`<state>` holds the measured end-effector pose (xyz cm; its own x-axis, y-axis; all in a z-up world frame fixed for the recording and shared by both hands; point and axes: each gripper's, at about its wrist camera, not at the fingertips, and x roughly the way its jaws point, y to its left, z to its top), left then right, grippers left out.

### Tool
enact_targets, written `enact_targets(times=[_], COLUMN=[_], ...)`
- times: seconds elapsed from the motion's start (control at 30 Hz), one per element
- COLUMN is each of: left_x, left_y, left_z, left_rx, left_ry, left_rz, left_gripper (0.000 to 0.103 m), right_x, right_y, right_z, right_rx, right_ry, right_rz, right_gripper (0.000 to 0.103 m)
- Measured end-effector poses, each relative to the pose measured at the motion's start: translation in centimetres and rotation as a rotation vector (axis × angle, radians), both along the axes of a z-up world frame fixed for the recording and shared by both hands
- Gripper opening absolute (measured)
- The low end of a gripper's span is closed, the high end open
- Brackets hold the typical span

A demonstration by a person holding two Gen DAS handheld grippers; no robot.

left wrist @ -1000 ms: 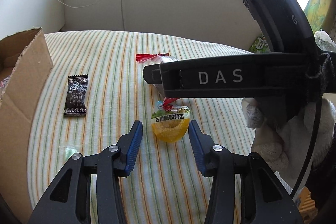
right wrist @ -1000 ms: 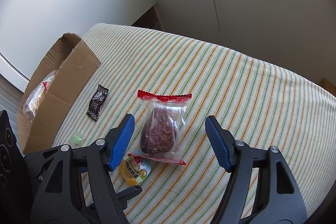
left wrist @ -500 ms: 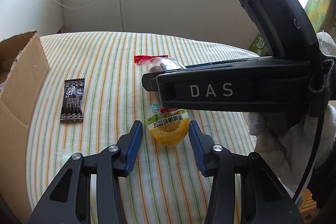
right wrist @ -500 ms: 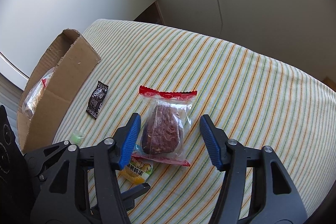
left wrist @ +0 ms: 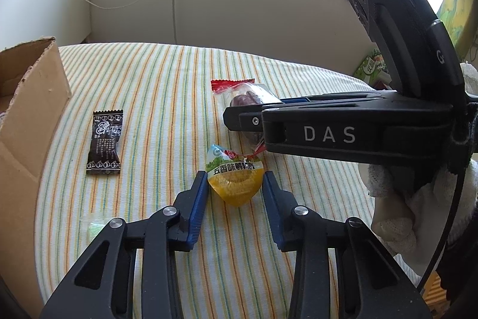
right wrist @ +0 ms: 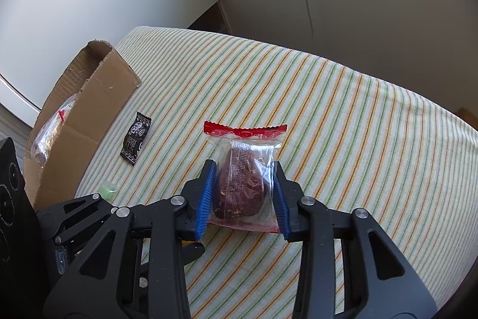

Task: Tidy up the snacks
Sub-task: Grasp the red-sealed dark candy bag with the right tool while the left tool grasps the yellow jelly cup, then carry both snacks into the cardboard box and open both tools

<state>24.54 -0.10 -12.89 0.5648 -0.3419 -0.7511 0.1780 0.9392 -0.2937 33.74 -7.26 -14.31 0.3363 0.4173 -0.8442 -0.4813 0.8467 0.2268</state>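
Note:
A small yellow egg packet lies on the striped cloth between the blue pads of my left gripper. Its jaws are closing, and both pads touch the packet's sides. A clear red-trimmed packet with a dark red meat piece sits just beyond the egg packet. My right gripper is closing on it, and its pads squeeze the plastic on both sides. The black housing of the right tool crosses the left wrist view and hides most of the meat packet.
An open cardboard box stands at the table's left edge with a clear packet inside. A black sachet and a small green candy lie between the box and my grippers. A white-gloved hand holds the right tool.
The right jaws have narrowed from wide apart until they squeeze the meat packet. The left jaws have closed in against the yellow egg packet. Neither packet has left the cloth.

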Motion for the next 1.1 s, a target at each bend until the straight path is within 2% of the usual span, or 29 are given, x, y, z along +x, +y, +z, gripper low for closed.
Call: enact_targets(times=[0.37,0.6,0.8,1.1], left_x=[-0.9,-3.4,-5.2,-7.7], left_y=[0.1,0.6,3.0,7.6], left_z=[0.5,2.5,4.8,6.4], left_rx=[-0.004,0.003,0.000,0.016], left_ry=[-0.018,-0.069,-0.123,-0.181], left_rz=[0.009,0.024,0.060,0.139], left_gripper=[0.034,0.034,0.034,0.034], right_x=[-0.7,-2.1,-3.4,-5.0], right_y=[-2.0,-2.3,-1.6,2.3], right_z=[0.7,2.2,4.4,7.2], right_rx=[-0.003,0.001,0.002,0.006], right_ry=[-0.017,-0.044,-0.086,-0.137], right_rz=[-0.034,-0.039,-0.028,0.017], right_gripper=[0.037,0.037,0.037,0.037])
